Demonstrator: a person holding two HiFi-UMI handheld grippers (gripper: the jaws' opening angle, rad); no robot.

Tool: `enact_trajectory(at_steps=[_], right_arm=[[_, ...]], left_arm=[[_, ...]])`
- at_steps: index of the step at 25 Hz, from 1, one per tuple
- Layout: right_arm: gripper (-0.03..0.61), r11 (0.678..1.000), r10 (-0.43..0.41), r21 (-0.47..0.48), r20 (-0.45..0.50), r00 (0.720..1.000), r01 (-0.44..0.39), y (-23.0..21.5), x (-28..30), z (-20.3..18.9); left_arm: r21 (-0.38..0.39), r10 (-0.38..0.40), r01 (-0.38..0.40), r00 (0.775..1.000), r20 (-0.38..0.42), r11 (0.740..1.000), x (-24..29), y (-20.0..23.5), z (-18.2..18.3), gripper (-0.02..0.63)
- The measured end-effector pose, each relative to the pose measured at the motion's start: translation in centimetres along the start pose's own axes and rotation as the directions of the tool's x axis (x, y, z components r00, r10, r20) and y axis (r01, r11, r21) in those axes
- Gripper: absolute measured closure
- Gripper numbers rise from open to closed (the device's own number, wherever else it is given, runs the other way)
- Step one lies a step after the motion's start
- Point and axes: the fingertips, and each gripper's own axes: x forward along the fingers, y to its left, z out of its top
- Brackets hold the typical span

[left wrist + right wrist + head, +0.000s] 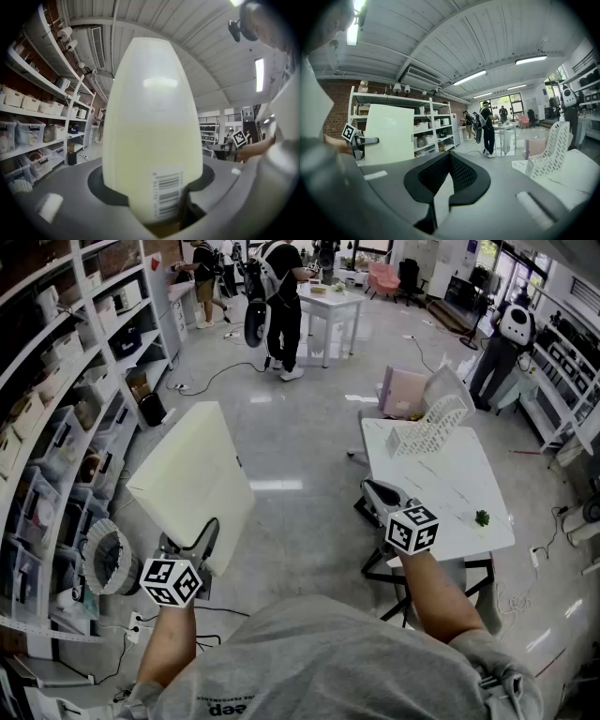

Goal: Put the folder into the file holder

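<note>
Currently the left gripper clamps the pale folder upright, well apart from the white file holder on the desk, while the right gripper hangs closed, empty.

Glossy grey floor, white storage shelves along one side — brick wall, strip lights on a white ceiling

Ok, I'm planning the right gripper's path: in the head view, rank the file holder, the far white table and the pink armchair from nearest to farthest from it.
From the right gripper:
1. File holder, just ahead, slightly right.
2. Far white table, across the open floor, ahead-left.
3. Pink armchair, beyond that, at the room's far end.
</note>
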Motion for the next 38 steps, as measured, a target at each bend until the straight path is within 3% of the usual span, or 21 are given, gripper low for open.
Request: enact_trajectory(at_steps=[18,31,38], right_arm=[[0.575,1.0,0.003,-0.01,0.007,1.0,-0.003,-2.1,-0.3,0.1],[0.575,0.998,0.068,0.007,0.012,0.998,-0.068,-8.0,-3.7,0.4],[0.575,0.996,0.087,0.029,0.009,0.996,-0.088,-10.1,-2.5,0.3]], left_arm=[[0.014,0.014,-0.014,1.0,-0.003,1.0,1.4,-1.9,0.0,0.258],[0.017,0.057,-0.057,0.998,0.003,0.998,4.1,-8.8,-0.2,0.261],[0.018,0.063,-0.063,0.998,-0.002,0.998,6.0,-9.0,0.0,0.261]])
